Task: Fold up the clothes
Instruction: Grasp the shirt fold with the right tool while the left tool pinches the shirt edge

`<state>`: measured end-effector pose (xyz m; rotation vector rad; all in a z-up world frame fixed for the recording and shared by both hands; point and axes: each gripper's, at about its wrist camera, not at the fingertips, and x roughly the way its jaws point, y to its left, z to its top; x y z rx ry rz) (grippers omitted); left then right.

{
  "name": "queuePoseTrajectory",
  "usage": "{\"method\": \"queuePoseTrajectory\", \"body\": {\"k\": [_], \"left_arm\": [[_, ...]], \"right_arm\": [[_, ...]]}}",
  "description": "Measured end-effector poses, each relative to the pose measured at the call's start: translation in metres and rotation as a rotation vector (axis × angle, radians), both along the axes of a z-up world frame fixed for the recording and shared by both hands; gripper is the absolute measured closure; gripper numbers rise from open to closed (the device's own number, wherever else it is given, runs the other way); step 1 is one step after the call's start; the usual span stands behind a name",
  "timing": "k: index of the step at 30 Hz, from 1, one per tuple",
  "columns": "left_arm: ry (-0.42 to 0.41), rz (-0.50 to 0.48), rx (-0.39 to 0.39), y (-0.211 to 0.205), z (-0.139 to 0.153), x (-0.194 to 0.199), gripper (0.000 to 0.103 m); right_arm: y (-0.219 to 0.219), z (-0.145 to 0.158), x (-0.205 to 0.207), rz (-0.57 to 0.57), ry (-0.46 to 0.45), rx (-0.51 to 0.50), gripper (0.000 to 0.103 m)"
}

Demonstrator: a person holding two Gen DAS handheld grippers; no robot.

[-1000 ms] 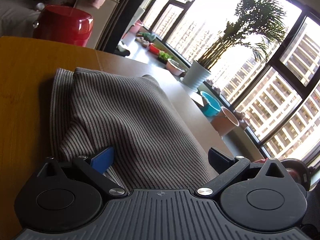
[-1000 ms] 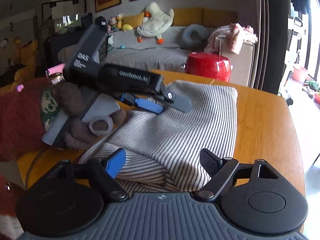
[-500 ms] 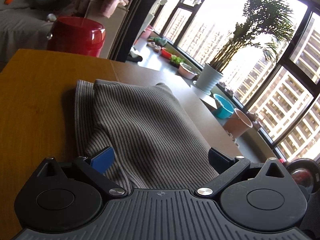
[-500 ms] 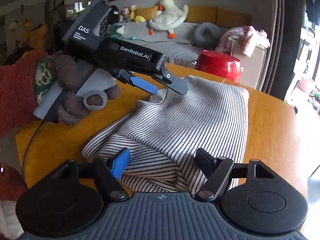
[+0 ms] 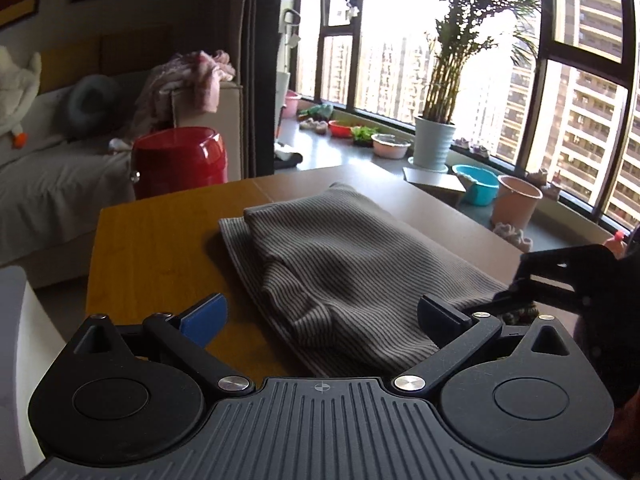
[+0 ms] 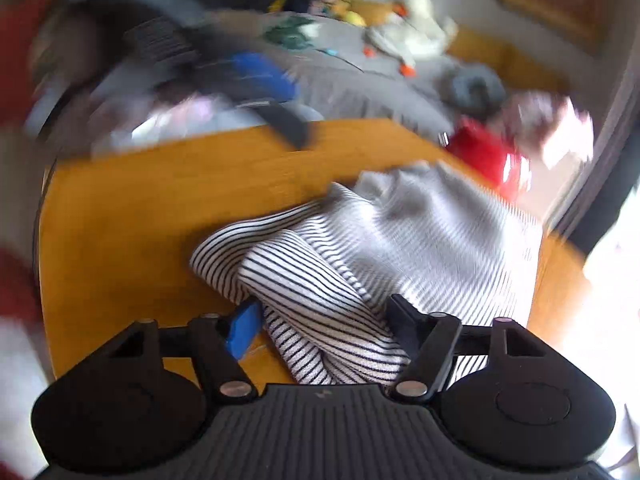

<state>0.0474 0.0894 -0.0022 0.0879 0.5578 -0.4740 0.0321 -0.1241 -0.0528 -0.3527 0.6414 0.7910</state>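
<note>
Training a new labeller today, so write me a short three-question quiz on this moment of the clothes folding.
1. True or false: the striped garment lies on the wooden table.
2. Pick one: the left gripper is A) shut on the garment, B) open, C) out of view.
3. What colour is the container beyond the table's far edge?

Key: 1 true; 2 B; 3 red.
</note>
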Motion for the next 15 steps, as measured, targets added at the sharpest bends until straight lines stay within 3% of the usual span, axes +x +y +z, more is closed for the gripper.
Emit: {"method": "queuePoseTrajectory", "body": {"k": [2, 5, 11, 15], "left_arm": [[-0.013, -0.054, 0.014, -0.003, 0.002, -0.012, 0.000], [-0.041, -0.141, 0.081, -0.014, -0.005, -0.026, 0.000], [-0.134, -0.246, 0.296, -0.054, -0.035, -0.032, 0.000], [-0.228, -0.316, 0.411, -0.080, -0.052, -0.027, 0.000]], "right_arm": [[-0.014, 0.002, 0.024, -0.069, 0.131, 0.113, 0.045], [-0.028, -0.001, 0.040, -0.109, 0.242, 0.213, 0.045], [-0.041, -0.003, 0.049, -0.129, 0.327, 0.295, 0.045], [-0.040, -0.001, 0.049, -0.112, 0.288, 0.267, 0.045]]}}
